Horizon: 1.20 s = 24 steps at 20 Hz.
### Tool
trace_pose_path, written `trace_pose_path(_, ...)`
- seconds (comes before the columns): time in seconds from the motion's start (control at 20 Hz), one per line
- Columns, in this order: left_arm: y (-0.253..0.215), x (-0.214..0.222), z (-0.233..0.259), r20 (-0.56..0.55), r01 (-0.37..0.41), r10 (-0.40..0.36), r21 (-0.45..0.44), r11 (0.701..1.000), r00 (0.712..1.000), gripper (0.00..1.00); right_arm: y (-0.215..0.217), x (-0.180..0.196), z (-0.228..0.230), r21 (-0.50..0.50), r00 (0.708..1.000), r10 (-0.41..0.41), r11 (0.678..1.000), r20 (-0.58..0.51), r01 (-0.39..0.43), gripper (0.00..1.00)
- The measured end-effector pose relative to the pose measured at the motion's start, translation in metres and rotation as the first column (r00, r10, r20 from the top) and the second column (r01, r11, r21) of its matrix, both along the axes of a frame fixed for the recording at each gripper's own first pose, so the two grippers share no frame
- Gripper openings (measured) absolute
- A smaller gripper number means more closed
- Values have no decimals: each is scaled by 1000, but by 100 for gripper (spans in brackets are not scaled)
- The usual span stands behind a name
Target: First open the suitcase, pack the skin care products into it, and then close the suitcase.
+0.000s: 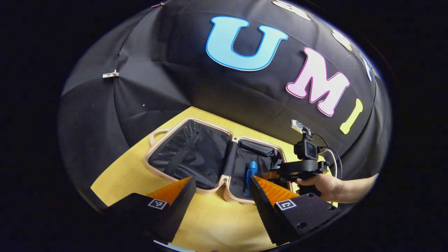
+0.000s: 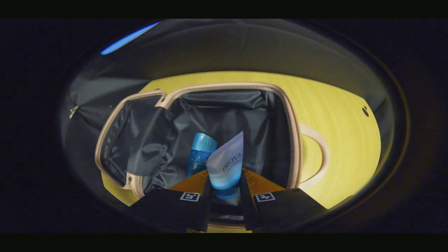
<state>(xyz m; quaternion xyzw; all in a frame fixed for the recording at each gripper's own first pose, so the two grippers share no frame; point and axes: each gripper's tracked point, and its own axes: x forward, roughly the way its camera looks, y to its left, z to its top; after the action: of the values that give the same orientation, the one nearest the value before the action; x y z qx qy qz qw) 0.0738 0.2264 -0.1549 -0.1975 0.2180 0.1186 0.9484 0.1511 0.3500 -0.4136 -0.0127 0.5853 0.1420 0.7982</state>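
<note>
My right gripper [image 2: 225, 190] pinches a skincare tube [image 2: 226, 164] over the open suitcase [image 2: 294, 140], beside a blue bottle [image 2: 200, 154]; my left gripper [image 1: 221, 190] is spread above the table [image 1: 217, 224].

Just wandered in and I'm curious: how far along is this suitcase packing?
The suitcase already lies open on the table, and a blue bottle is inside. In hand: the right gripper grips a tube over the open half. The left gripper waits, jaws apart. Left: drop the tube in, then close the case.
</note>
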Motion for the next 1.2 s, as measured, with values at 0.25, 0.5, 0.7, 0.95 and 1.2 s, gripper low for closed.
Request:
trace_pose_path(0.25, 19, -10, 21, 39, -44, 46, -39, 998, 998, 96, -4, -2, -7, -32, 998, -49, 998, -32, 48, 53)
trace_pose_path(0.5, 90, -25, 12, 35, -158, 157, 52, 986, 987, 96, -7, -5, 42, 33, 995, -19, 999, 102, 16, 90)
trace_pose_path(0.7, 164, -22, -12, 2, -232, 233, 61, 971, 973, 97, -22, -16, 98, 109, 965, -9, 994, 264, -20, 99)
trace_pose_path(0.95, 234, 15, -50, -34, -227, 225, -61, 972, 974, 96, -70, -44, 157, 175, 896, -67, 984, 439, -12, 99)
trace_pose_path(1.2, 267, 77, -92, -56, -214, 207, -229, 950, 977, 94, -132, -84, 175, 188, 845, -141, 981, 516, 49, 98)
